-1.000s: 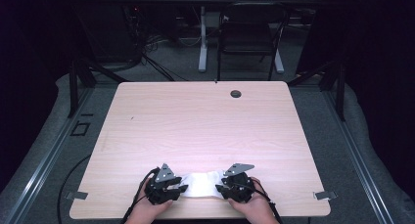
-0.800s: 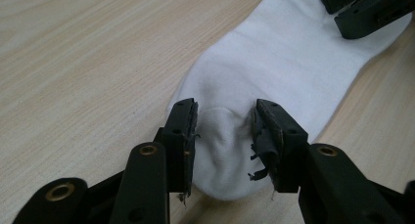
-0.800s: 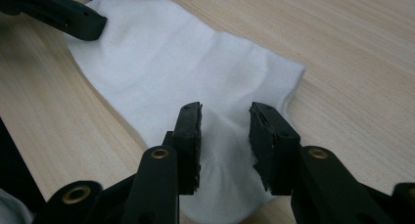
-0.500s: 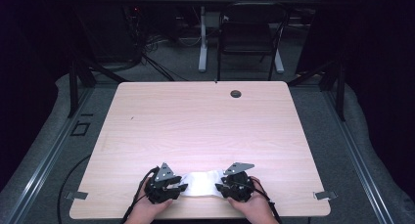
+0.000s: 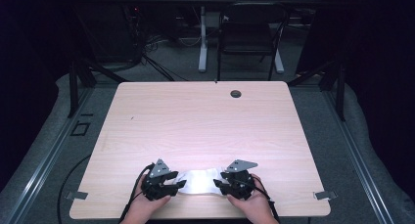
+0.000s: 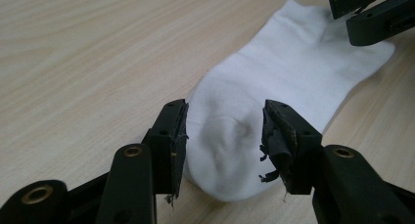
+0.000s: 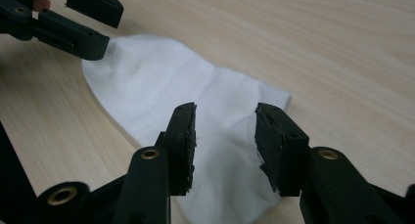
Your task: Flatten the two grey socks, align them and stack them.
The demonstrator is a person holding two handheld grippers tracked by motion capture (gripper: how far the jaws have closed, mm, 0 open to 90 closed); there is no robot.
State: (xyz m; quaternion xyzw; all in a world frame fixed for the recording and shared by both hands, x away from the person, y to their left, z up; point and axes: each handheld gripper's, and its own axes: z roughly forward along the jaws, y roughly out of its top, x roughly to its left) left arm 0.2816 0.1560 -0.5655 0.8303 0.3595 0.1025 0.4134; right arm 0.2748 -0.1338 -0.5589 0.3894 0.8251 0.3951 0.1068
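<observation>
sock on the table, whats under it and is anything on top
The white sock lies flat on the wooden table. Nothing rests on it. Whatever lies beneath the cloth is covered.

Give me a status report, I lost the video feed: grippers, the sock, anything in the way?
Left gripper open over sock's toe end. Right gripper open over the other end. White sock flat on table. Nothing in the way.

In the high view, the person's forearms are cut off by the bottom edge. In the left gripper view, the right gripper (image 6: 364, 11) is cropped at the upper right corner. In the right gripper view, the sock's (image 7: 161, 82) near end is hidden behind the jaws at the bottom.
</observation>
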